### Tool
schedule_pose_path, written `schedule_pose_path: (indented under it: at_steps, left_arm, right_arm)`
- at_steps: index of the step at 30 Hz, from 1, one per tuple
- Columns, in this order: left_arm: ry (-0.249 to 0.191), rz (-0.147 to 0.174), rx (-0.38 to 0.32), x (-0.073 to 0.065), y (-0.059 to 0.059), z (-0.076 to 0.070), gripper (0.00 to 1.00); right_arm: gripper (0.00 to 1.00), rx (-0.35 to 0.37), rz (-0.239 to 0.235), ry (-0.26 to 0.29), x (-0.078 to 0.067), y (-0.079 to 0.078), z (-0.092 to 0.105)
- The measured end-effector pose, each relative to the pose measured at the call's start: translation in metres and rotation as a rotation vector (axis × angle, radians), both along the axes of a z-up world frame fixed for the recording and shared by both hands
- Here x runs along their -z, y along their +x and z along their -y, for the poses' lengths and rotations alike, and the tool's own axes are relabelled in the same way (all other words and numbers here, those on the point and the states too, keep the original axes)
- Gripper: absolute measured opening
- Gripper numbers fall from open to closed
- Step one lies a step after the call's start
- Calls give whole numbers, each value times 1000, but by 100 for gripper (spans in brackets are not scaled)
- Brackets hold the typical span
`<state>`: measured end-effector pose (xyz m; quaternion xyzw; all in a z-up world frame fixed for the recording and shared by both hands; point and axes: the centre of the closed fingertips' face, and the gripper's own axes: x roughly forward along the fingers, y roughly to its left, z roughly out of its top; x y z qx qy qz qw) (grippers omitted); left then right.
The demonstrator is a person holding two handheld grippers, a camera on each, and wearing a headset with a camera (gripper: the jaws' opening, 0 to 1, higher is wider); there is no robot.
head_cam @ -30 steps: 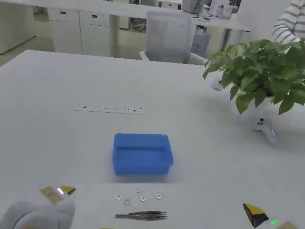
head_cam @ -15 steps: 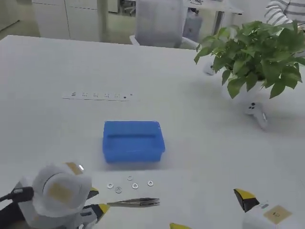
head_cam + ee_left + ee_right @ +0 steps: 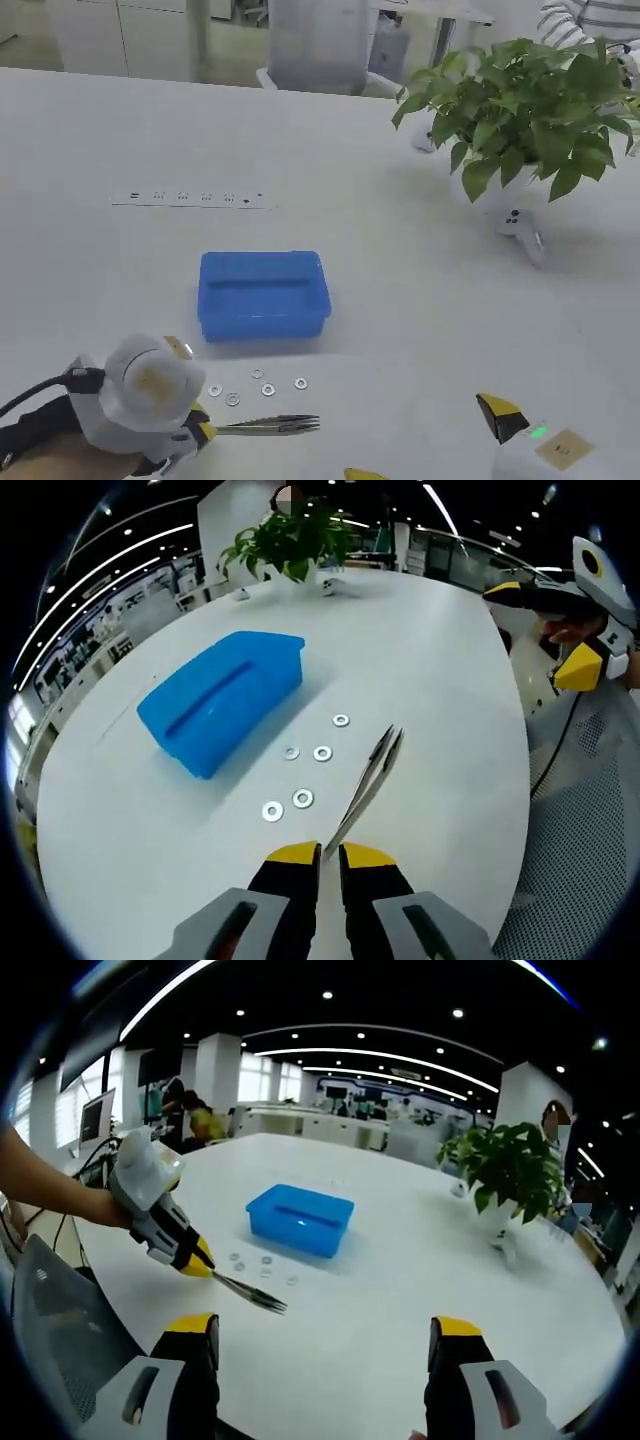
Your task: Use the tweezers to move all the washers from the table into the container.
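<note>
Thin metal tweezers (image 3: 268, 426) (image 3: 368, 780) (image 3: 250, 1295) lie near the table's front edge. My left gripper (image 3: 205, 432) (image 3: 330, 855) (image 3: 196, 1260) is shut on their blunt rear end, the tips pointing away. Several small washers (image 3: 257, 387) (image 3: 303, 798) (image 3: 265, 1265) are scattered on the table between the tweezers and the blue container (image 3: 263, 290) (image 3: 222, 695) (image 3: 300, 1218), which stands open-topped just behind them. To the right, my right gripper (image 3: 430, 446) (image 3: 322, 1335) hovers low near the front edge, open wide and holding nothing.
A potted green plant (image 3: 520, 100) stands at the back right with a white controller (image 3: 525, 236) beside it. A flush power strip (image 3: 190, 198) lies behind the container. An office chair (image 3: 320, 45) and a person's striped sleeve (image 3: 590, 18) are beyond the table.
My left gripper has come in from the lower left to the tweezers' rear end and closed on it. The right gripper has edged further into view. The head camera shifted.
</note>
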<state>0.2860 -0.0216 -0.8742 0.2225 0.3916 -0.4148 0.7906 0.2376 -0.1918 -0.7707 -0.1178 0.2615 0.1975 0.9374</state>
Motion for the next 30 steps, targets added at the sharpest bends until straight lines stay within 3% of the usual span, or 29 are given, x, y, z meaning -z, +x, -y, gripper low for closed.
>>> schedule_pose_path:
  at_steps: [7, 14, 20, 21, 25, 30]
  left_arm:
    - [47, 4, 74, 6, -3, 3, 1]
    - [58, 20, 136, 4, -7, 4, 0]
    - [33, 15, 136, -9, -14, 9, 0]
    - [27, 32, 142, -14, -15, 10, 0]
    - [1, 44, 150, -29, -22, 15, 0]
    - [-23, 88, 161, -53, -25, 21, 0]
  right_arm:
    - [85, 2, -1, -4, 0, 0, 0]
    - [84, -1, -4, -9, 1, 0, 0]
    - [84, -3, -4, -14, 1, -1, 0]
    - [84, -3, -4, -13, 1, -1, 0]
    - [84, -6, -7, -11, 1, -1, -1]
    - [84, -21, -7, -15, 1, -2, -3]
